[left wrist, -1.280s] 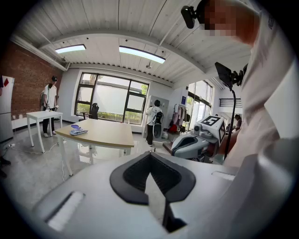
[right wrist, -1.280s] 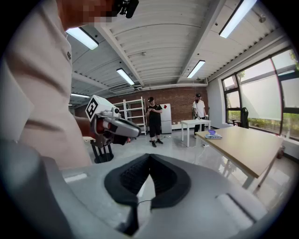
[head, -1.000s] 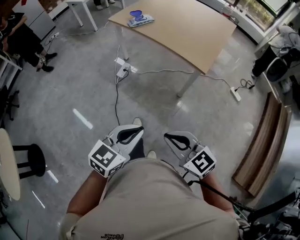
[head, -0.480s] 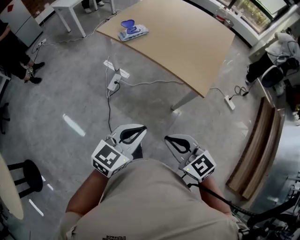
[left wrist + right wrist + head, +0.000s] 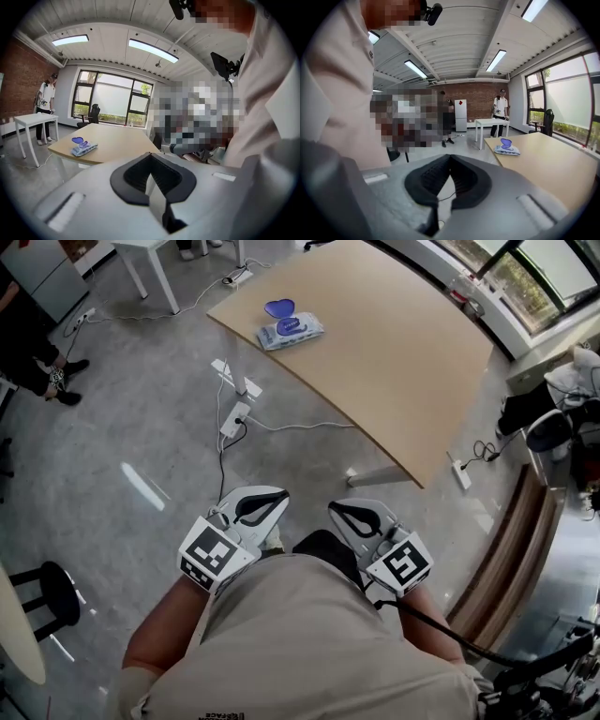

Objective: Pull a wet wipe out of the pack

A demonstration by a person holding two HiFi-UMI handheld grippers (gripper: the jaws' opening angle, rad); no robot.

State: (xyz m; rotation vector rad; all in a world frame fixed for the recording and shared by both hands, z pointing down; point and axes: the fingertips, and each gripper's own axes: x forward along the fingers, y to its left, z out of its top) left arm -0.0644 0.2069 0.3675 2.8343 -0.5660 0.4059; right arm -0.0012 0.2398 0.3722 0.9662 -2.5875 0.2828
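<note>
Pale blue and white, the wet wipe pack (image 5: 292,332) is lying flat on the tan wooden tabletop (image 5: 403,381), close to its left edge and toward the far corner, with its rounded violet-blue lid (image 5: 278,307) standing flipped open. The left tongs (image 5: 282,495) and right tongs (image 5: 332,510) are hovering side by side above the grey floor (image 5: 141,427), near the person's torso and well apart from the pack. Both are pinching tip to tip, gripping nothing.
</note>
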